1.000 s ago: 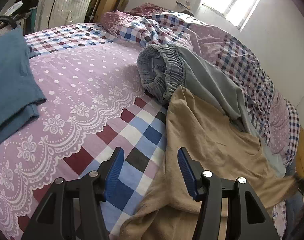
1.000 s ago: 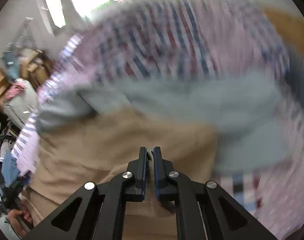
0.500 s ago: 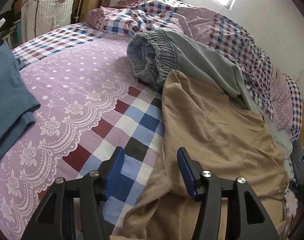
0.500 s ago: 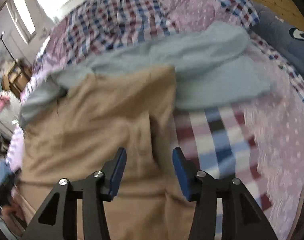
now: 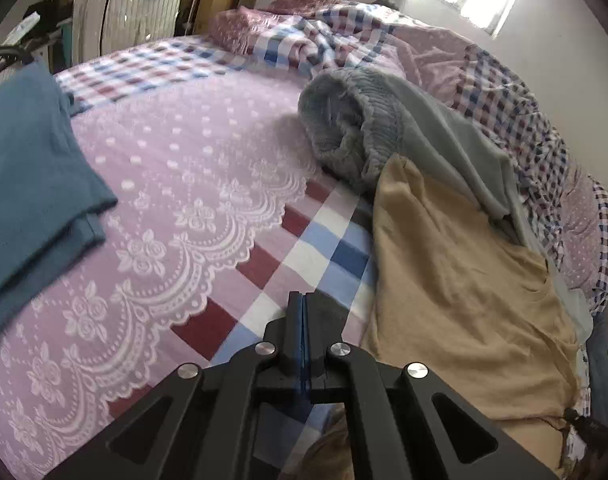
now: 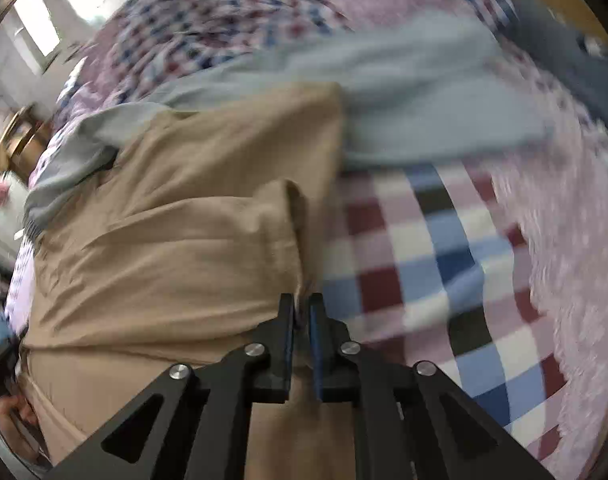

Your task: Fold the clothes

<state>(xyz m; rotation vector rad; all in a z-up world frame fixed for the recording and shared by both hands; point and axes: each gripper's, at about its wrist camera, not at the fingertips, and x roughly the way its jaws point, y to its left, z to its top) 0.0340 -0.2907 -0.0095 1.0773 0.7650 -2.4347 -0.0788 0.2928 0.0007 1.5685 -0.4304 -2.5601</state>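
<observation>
- Bedspread (image 5: 208, 184) in lilac lace print and blue-red checks serves as the folding surface; the clothes lie toward one side of it.
- Tan garment (image 6: 176, 240) lies spread on the checks, rumpled, its top edge overlapping a grey garment (image 5: 443, 140) whose elastic waistband bunches up just beyond it.
- Right gripper (image 6: 302, 312) sits at the tan garment's edge, where the cloth meets bare checks. Its jaws are closing, with a ridge of tan fabric rising between them; the pads look to be on the cloth already, which I judge to be a grab for a corner or hem to start a fold.
- Left gripper (image 5: 302, 332) has its blue pads pressed together with nothing visible between them at the tips. Tan cloth shows just below and beside its body, so it may have missed the edge or caught only what lies out of sight; I cannot tell which.
- Blue garment (image 5: 32, 184) rests well apart at the far left, lying flat with layered edges, probably a piece already dealt with and set aside.
- Likely reason for both tools flanking the same tan piece: two held points let it be lifted and laid flat before folding.
</observation>
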